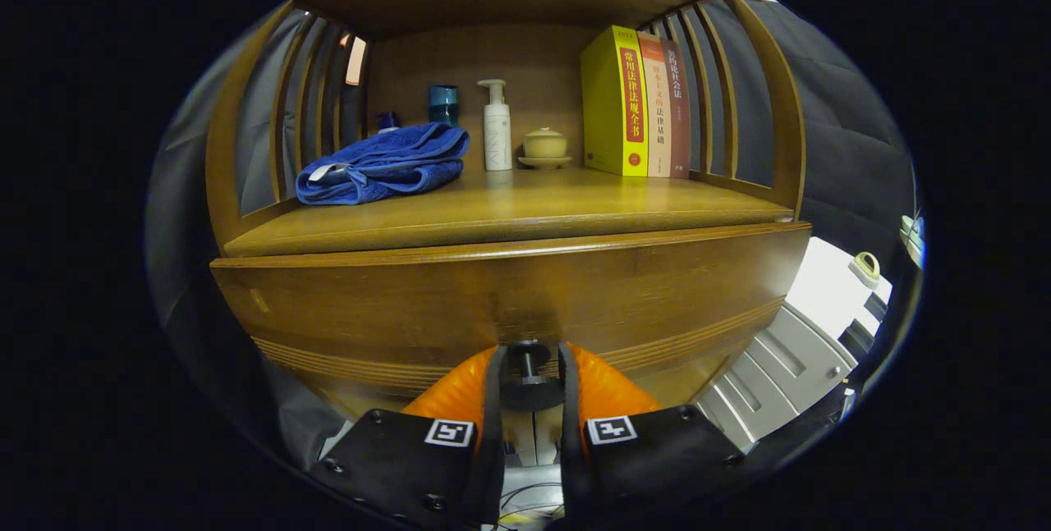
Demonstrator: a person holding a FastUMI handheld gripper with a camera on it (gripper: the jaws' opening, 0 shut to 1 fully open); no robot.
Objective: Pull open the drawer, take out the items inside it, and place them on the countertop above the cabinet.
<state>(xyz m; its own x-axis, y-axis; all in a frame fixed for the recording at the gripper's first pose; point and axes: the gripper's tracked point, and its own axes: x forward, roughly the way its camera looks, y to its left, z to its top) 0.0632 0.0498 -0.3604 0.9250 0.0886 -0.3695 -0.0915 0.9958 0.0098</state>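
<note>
The gripper [530, 367] is right up at the wooden drawer front [509, 301], fingers narrowed around the dark drawer knob [528, 371], one on each side; whether both press it, I cannot tell. Above, the countertop [525, 207] carries a folded blue towel [382, 163], a white pump bottle [496, 127], a small lidded cup on a saucer [544, 145] and upright books [636, 104].

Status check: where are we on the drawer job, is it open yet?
Done: the gripper has reached the drawer and its fingers close around the dark knob. In hand: the pull; whether the drawer has moved at all is hard to judge, and nothing inside shows. Left: open it, take the items out, set them on the countertop near the blue towel.
</note>
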